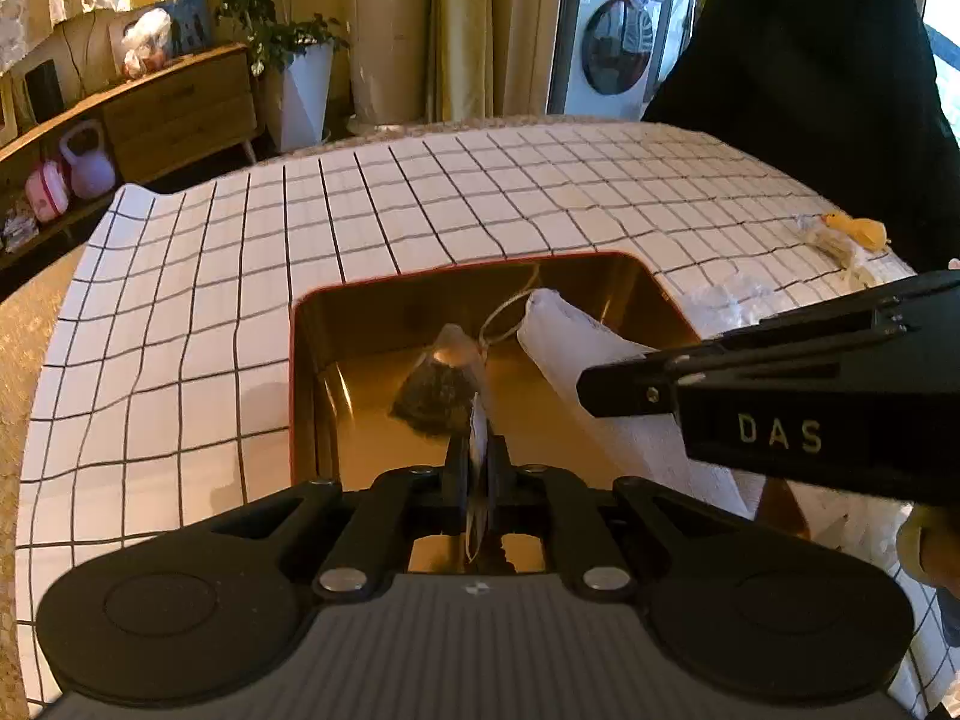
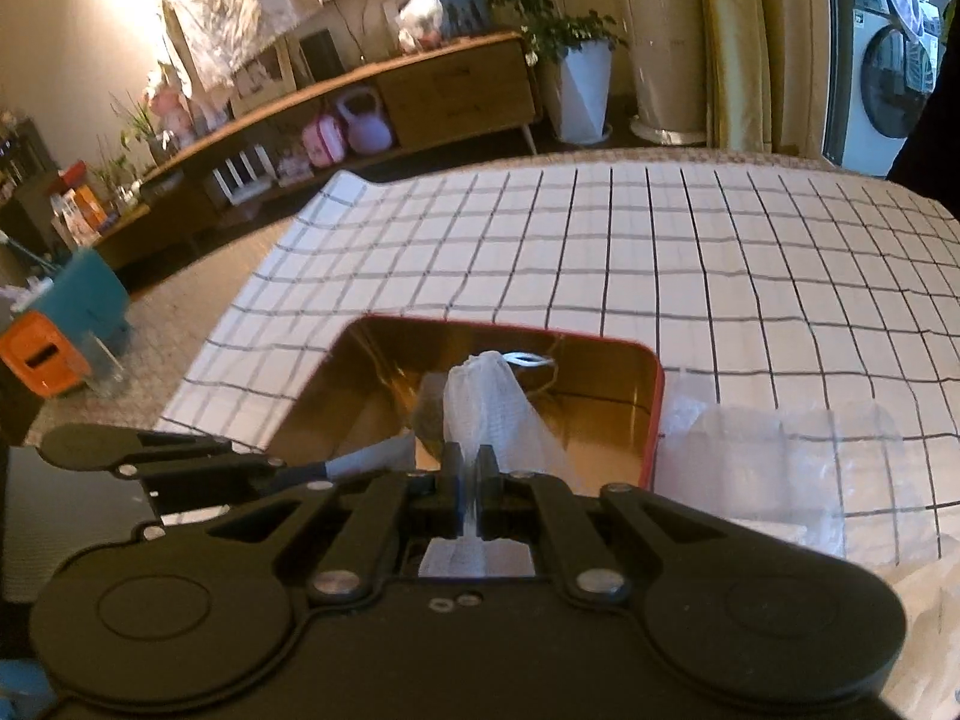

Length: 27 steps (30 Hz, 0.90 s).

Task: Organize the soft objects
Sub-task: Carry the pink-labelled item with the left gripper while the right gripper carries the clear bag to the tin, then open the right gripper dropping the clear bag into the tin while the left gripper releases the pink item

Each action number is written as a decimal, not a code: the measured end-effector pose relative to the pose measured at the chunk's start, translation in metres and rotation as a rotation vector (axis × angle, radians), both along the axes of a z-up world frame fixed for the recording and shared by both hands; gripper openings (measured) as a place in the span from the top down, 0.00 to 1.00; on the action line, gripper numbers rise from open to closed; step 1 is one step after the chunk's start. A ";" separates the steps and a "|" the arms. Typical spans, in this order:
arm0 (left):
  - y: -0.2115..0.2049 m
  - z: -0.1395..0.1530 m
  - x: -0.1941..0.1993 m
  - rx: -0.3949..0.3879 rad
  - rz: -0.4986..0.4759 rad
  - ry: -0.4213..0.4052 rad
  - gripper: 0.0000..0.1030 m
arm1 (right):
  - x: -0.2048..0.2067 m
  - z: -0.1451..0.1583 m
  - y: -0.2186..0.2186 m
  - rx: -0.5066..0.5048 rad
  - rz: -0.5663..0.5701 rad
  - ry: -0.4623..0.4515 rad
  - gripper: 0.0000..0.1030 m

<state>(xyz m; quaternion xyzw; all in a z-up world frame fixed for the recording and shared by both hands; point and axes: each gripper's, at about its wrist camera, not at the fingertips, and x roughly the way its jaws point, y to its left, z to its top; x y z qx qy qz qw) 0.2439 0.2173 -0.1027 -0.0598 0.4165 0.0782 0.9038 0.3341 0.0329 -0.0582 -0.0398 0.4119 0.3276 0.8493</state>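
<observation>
A gold tin with a red rim sits on the checked cloth. My left gripper is shut on the paper tag of a pyramid tea bag, which hangs inside the tin. My right gripper is shut on a white mesh pouch that reaches into the tin; the pouch also shows in the left wrist view, with the right gripper's black body over it. The left gripper's finger shows at the left in the right wrist view.
A clear plastic wrapper lies right of the tin. A small yellow item with string lies on the cloth at the far right. A person in black stands behind the table. A wooden sideboard is to the left.
</observation>
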 end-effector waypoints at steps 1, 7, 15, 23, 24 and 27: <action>0.000 -0.002 0.001 0.001 0.000 0.004 0.95 | 0.001 -0.002 0.001 -0.006 -0.001 0.005 0.97; -0.006 -0.006 0.006 0.022 -0.020 0.027 0.95 | 0.002 -0.012 0.004 -0.053 0.005 0.022 0.94; -0.010 -0.009 0.009 0.034 -0.023 0.048 0.94 | 0.004 -0.013 -0.001 -0.047 -0.014 0.046 0.85; -0.008 -0.007 0.007 0.025 -0.010 0.048 0.93 | -0.004 -0.004 -0.006 -0.046 -0.010 0.034 0.78; -0.008 -0.007 0.006 0.022 -0.008 0.048 0.93 | -0.005 -0.002 -0.008 -0.045 -0.012 0.030 0.75; -0.009 -0.003 0.005 0.021 -0.007 0.042 0.93 | -0.007 0.003 -0.012 -0.038 -0.018 0.021 0.69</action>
